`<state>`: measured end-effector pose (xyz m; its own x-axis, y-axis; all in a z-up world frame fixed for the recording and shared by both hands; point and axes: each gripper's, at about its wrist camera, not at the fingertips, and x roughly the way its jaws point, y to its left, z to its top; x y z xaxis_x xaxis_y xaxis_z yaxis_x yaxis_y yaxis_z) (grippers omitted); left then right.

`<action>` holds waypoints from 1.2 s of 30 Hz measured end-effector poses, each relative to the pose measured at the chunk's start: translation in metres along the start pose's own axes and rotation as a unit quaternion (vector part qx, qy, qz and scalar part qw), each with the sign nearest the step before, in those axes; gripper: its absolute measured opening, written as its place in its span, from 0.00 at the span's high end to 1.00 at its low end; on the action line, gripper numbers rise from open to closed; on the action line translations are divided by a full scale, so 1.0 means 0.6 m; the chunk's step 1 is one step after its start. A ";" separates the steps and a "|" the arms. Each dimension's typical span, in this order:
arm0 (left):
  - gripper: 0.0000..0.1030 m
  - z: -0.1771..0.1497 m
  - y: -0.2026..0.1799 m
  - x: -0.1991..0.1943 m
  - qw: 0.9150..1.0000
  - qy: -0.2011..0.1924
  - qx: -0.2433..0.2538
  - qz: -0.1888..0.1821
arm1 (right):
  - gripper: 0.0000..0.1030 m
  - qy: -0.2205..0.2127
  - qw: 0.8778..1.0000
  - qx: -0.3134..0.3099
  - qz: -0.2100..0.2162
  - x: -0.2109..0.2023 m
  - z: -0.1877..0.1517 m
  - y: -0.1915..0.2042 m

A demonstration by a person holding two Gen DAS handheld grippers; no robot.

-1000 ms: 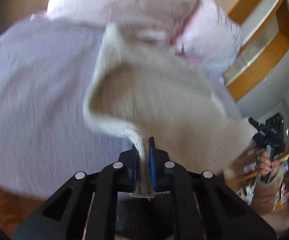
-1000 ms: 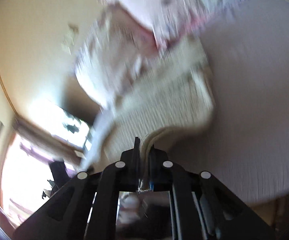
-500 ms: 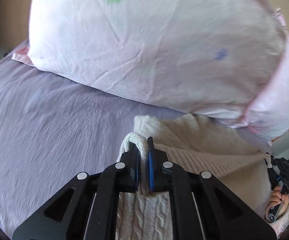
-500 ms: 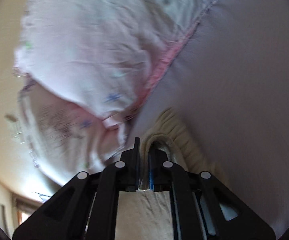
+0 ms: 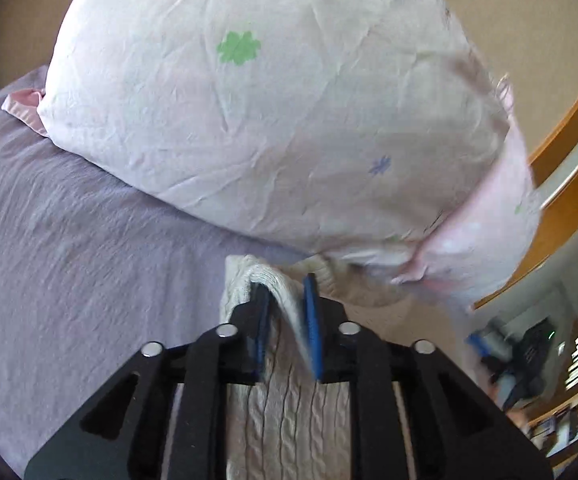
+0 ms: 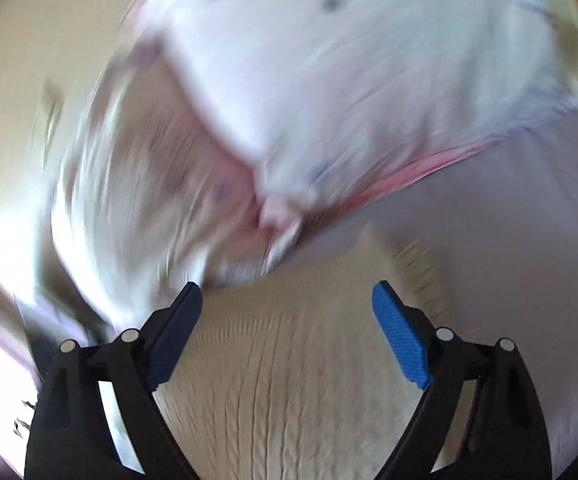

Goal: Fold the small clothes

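Note:
A cream cable-knit sweater (image 5: 285,412) lies on the lavender bed sheet (image 5: 69,264), its far edge against a pillow. My left gripper (image 5: 285,292) has its jaws slightly parted, with a fold of the sweater's edge draped loosely between the blue pads (image 5: 312,332). In the right wrist view the sweater (image 6: 289,380) lies flat below my right gripper (image 6: 287,300), which is wide open and empty just above the knit. That view is motion-blurred.
A large white pillow (image 5: 273,112) with small flower prints and a pink border stands right behind the sweater and also fills the right wrist view (image 6: 349,92). A wooden bed frame (image 5: 569,128) curves at the right. Room clutter (image 5: 529,352) shows at the far right.
Both grippers carried the sweater's edge down toward the pillow and laid it on the sheet. The right gripper has opened wide and let go. The left jaws have parted a little.

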<state>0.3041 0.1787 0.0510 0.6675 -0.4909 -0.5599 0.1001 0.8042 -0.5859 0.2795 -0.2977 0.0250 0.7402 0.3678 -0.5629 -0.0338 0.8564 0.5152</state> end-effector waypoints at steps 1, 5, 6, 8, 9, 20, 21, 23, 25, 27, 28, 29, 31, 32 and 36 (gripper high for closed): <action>0.80 0.004 -0.002 0.002 1.000 0.002 0.002 0.005 | 0.17 0.008 1.000 -0.013 -0.008 0.006 -0.007 0.010; 0.80 0.027 -0.026 0.056 0.996 0.037 0.038 0.069 | 0.18 0.008 0.999 -0.009 -0.032 0.018 -0.010 0.015; 0.80 0.037 -0.024 0.070 0.996 0.048 0.028 0.074 | 0.18 0.009 1.000 0.001 -0.027 0.020 -0.008 0.011; 0.60 0.050 -0.004 0.085 0.997 0.062 -0.031 0.031 | 0.18 0.012 1.000 0.009 -0.024 0.017 -0.015 0.002; 0.38 0.053 0.012 0.101 0.992 0.094 -0.089 -0.010 | 0.18 0.014 1.000 0.009 -0.026 0.023 -0.016 0.004; 0.03 0.054 0.028 0.027 0.993 0.092 -0.066 0.028 | 0.18 0.018 0.999 -0.006 -0.031 0.010 -0.020 0.001; 0.03 0.042 0.032 0.022 0.992 0.108 -0.050 0.047 | 0.18 0.019 0.999 -0.006 -0.031 0.008 -0.020 -0.001; 0.03 0.025 0.038 0.026 0.988 0.133 -0.036 0.066 | 0.18 0.039 0.998 0.004 -0.040 0.021 -0.023 -0.011; 0.03 0.008 0.040 0.033 0.986 0.152 -0.030 0.068 | 0.19 0.069 0.996 0.010 -0.064 0.043 -0.028 -0.023; 0.03 -0.010 0.041 0.043 0.983 0.171 -0.027 0.064 | 0.19 0.059 0.996 0.007 -0.068 0.034 -0.028 -0.016; 0.03 -0.018 0.035 0.049 0.982 0.177 -0.021 0.064 | 0.19 0.051 0.997 0.009 -0.059 0.024 -0.027 -0.008; 0.04 -0.025 0.030 0.055 0.981 0.180 -0.014 0.066 | 0.17 0.042 0.998 0.003 -0.041 0.015 -0.028 0.001; 0.04 -0.039 0.012 0.062 0.981 0.174 0.021 0.084 | 0.12 0.066 0.994 -0.023 -0.081 0.030 -0.032 0.011; 0.04 -0.046 0.004 0.066 0.979 0.175 0.038 0.095 | 0.12 0.088 0.990 -0.030 -0.102 0.047 -0.036 0.006; 0.04 -0.069 -0.023 0.069 0.975 0.160 0.075 0.131 | 0.12 0.068 0.995 -0.022 -0.076 0.030 -0.039 0.009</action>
<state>0.2995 0.1336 0.0117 0.4220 -0.3219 -0.8475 0.0803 0.9444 -0.3187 0.2769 -0.2778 0.0024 0.6422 0.2761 -0.7151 0.0393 0.9198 0.3903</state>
